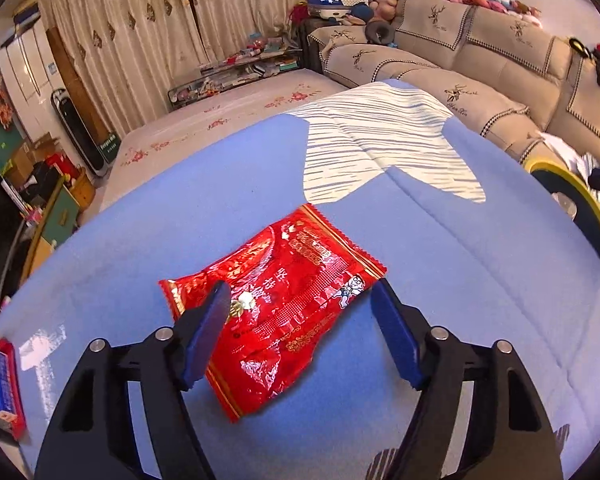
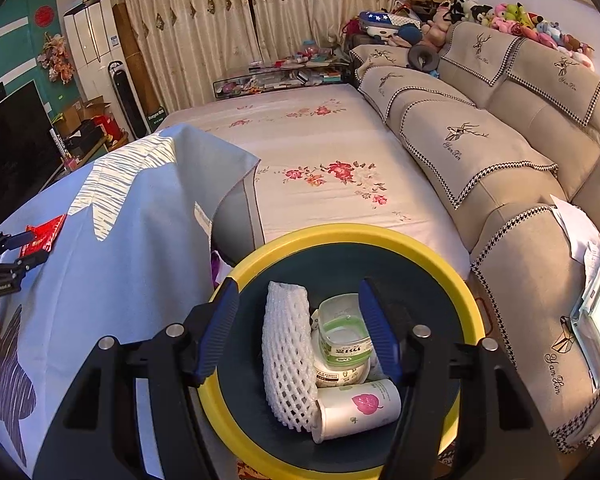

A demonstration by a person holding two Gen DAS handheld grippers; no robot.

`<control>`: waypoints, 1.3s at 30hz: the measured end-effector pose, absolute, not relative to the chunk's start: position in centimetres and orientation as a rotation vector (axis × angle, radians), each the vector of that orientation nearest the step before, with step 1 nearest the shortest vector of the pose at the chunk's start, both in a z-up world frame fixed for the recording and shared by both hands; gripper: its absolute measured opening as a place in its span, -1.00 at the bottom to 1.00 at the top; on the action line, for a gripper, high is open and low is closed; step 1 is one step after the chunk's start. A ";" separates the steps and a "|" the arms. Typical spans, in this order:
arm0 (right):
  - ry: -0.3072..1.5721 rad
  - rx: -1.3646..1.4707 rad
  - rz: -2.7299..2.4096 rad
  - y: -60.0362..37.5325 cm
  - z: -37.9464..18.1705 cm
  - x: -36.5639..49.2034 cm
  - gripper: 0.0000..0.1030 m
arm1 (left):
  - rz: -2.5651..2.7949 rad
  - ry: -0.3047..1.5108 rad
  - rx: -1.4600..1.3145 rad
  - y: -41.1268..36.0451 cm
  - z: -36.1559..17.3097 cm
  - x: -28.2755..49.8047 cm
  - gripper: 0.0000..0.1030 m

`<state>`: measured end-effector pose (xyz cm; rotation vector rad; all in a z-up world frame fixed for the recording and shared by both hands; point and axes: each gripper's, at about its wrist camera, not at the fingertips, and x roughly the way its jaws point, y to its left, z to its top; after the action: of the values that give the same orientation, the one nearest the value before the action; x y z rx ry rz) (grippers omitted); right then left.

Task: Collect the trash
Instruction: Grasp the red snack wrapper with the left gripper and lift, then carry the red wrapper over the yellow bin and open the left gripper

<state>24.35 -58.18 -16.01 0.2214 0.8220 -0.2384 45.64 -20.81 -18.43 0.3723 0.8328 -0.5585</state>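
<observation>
My bin already holds a foam net, two tubs and a paper cup beneath my right jaws, spread and empty, while the red wrapper lies uncollected on the blue-covered bench between my spread left jaws.

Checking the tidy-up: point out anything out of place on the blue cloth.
A red snack wrapper lies crumpled and askew on the blue cloth, not in the bin. The open left gripper straddles it.
</observation>
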 end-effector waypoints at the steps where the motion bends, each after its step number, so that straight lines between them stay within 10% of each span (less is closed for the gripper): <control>1: 0.823 0.223 -0.237 -58.2 -16.0 24.3 0.15 | -0.568 0.845 0.350 -20.7 -18.5 46.0 0.29; 11: 0.808 0.243 -0.227 -58.6 -15.7 23.5 0.15 | -0.623 0.865 0.302 -21.3 -18.3 46.2 -0.96; 39: 0.696 0.222 -0.299 -60.0 -12.7 13.5 0.17 | -0.762 0.665 0.329 -29.2 -5.2 28.8 -0.98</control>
<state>13.45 -60.05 -12.70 0.2223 0.6960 -0.2990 28.82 -29.23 -5.16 0.3290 0.6647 -0.7617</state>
